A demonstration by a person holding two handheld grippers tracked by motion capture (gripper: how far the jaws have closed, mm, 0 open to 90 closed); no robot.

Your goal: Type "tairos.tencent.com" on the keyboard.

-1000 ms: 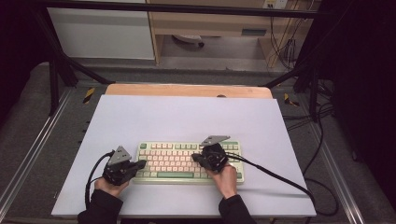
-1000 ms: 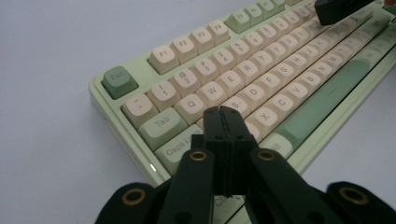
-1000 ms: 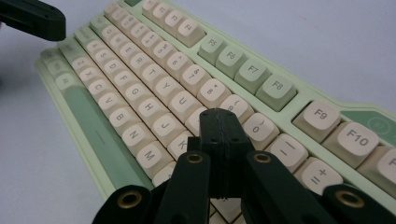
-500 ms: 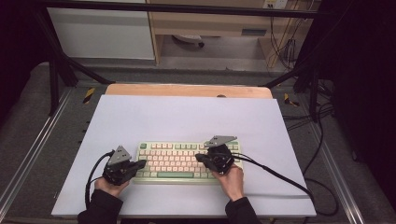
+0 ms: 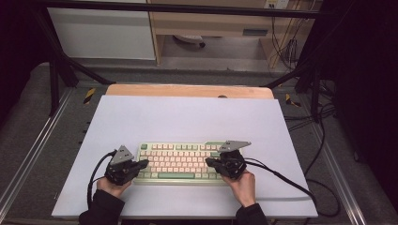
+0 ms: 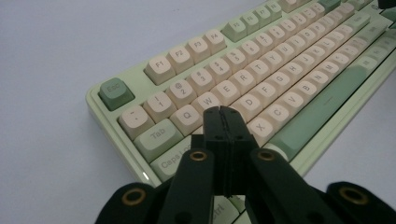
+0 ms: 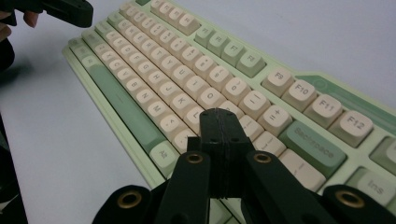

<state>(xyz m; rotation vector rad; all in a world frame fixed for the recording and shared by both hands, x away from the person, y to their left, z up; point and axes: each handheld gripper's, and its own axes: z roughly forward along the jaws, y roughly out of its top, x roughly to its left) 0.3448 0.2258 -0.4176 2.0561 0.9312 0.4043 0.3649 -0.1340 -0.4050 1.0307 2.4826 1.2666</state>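
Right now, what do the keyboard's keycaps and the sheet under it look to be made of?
The keycaps look like matte moulded plastic, cream and sage green: soft rounded tops, printed legends, no glare. The keyboard case seems glossier plastic, catching a small highlight at its near edge. The sheet looks like smooth pale lavender plastic or laminate, flat and seamless; which one, I cannot tell.

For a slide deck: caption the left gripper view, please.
Left gripper, jaws closed, poised over the left end of a green-and-cream keyboard on a white table.
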